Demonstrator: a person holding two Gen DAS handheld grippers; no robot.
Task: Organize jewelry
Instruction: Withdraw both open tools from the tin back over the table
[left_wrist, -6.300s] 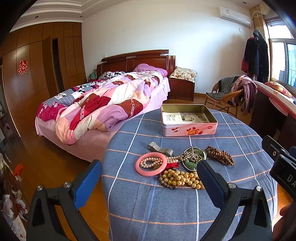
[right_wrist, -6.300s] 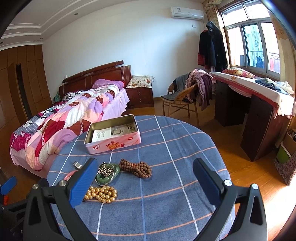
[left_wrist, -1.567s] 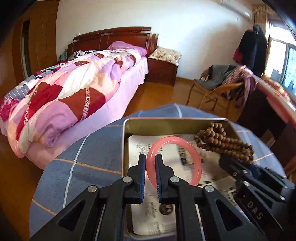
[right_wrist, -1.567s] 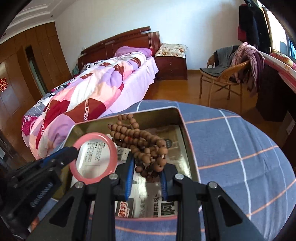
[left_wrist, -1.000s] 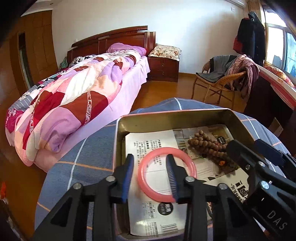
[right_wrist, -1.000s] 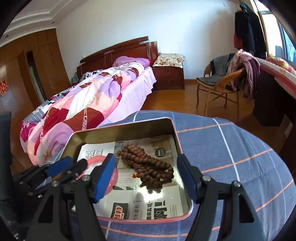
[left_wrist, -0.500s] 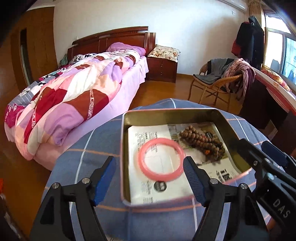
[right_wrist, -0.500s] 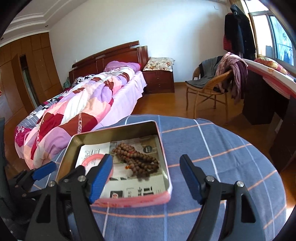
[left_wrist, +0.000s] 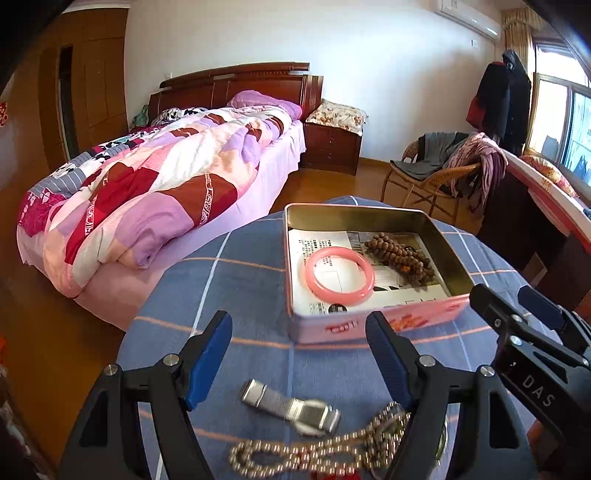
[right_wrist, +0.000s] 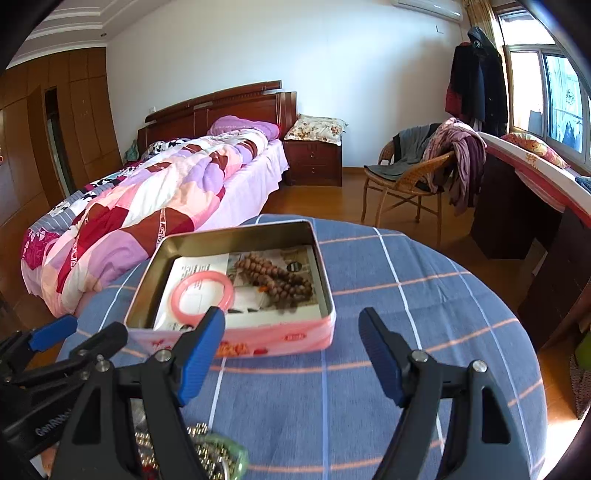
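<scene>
I read both claws agape, empty: left claw (left_wrist: 299, 350), right claw (right_wrist: 291, 345). Pink round bangle (left_wrist: 339, 275) & brown bead strand (left_wrist: 399, 256) lie in pink rectangular tin (left_wrist: 373, 325) near worktop (right_wrist: 424, 295) far edge; blue cloth right of tin bare.

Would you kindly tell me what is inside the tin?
Inside the tin lie a pink bangle and brown wooden beads on printed paper. The paper hides the tin's floor.
</scene>
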